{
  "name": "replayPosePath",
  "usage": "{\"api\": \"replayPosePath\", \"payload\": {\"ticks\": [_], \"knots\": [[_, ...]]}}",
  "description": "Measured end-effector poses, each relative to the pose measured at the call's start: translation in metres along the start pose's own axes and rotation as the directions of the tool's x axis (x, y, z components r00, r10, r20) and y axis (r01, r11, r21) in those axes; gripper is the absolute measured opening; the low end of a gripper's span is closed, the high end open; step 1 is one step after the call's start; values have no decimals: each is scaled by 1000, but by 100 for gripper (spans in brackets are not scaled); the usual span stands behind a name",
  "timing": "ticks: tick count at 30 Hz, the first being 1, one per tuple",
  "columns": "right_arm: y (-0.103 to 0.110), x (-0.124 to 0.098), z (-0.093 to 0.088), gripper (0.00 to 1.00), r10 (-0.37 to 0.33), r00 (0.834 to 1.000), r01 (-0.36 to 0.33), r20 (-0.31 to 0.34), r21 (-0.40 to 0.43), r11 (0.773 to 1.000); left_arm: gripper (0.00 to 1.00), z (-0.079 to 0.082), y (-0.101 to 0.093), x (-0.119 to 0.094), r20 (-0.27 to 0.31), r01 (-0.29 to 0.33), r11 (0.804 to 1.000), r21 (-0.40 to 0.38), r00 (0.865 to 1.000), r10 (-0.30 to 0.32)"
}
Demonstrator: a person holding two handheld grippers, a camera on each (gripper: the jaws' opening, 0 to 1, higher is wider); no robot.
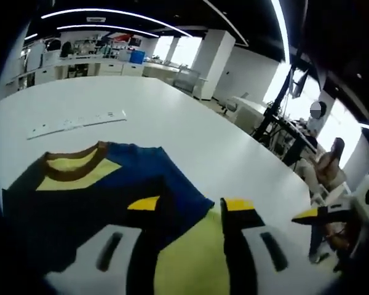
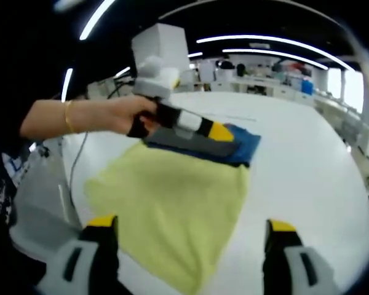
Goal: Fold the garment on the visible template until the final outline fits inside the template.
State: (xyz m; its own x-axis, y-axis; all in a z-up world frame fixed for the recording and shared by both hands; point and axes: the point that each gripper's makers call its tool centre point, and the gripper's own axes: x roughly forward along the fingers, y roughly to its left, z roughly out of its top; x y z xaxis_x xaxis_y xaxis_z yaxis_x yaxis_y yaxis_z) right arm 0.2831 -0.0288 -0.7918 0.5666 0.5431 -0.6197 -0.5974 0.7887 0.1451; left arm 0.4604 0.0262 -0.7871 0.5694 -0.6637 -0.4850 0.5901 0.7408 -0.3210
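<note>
Your left gripper (image 1: 187,206) stands released, its two yellow-tipped jaws spread apart with nothing between them; they hover just over the garment (image 1: 98,203), above the place where blue cloth gives way to yellow; from the right gripper view you see that same gripper (image 2: 224,132) held in your hand (image 2: 120,114), reaching low across the far edge of the cloth, a gold bangle (image 2: 67,117) on your wrist.

Your right gripper (image 2: 190,230) is likewise released; its jaws stand wide at the bottom of its view, the near corner of the yellow part lying between them, and nothing is grasped.

The garment (image 2: 172,203) lies flat on the white table (image 1: 190,132); in the left gripper view it shows a dark blue body, a brown collar (image 1: 74,166) and a yellow lining inside the neck; in the right gripper view a broad yellow panel covers most of it, blue showing at the far end.

A white strip (image 1: 77,123) lies on the table beyond the collar, well apart from it; whether it belongs to the template you cannot tell.
</note>
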Motion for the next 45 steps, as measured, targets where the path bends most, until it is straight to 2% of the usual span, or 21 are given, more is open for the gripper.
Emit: {"api": "replayPosePath", "payload": {"ticks": [11,16,20,23,33,41,45], "knots": [[7,-1,11,99,58,998,-58,-11,-48,997,83,8,23,-37,67,-20,999,24,998,19],[9,1,13,99,85,996,-88,-32,-82,993,91,7,37,-60,80,-41,998,47,996,37],[16,2,15,99,126,991,-129,-39,-104,986,98,7,44,-81,108,-37,999,21,994,34],[19,4,13,99,145,988,-151,-57,-123,981,99,2,50,-93,105,-49,998,39,994,44],[31,6,6,99,186,979,-197,-86,-151,969,99,-22,55,-134,84,-38,996,77,996,31],[31,5,1,99,203,974,-217,-100,-158,963,94,-33,55,-166,92,-32,995,90,995,24],[32,2,-5,99,211,969,-231,-126,-176,957,89,-44,55,-182,73,-25,994,102,997,18]]}}
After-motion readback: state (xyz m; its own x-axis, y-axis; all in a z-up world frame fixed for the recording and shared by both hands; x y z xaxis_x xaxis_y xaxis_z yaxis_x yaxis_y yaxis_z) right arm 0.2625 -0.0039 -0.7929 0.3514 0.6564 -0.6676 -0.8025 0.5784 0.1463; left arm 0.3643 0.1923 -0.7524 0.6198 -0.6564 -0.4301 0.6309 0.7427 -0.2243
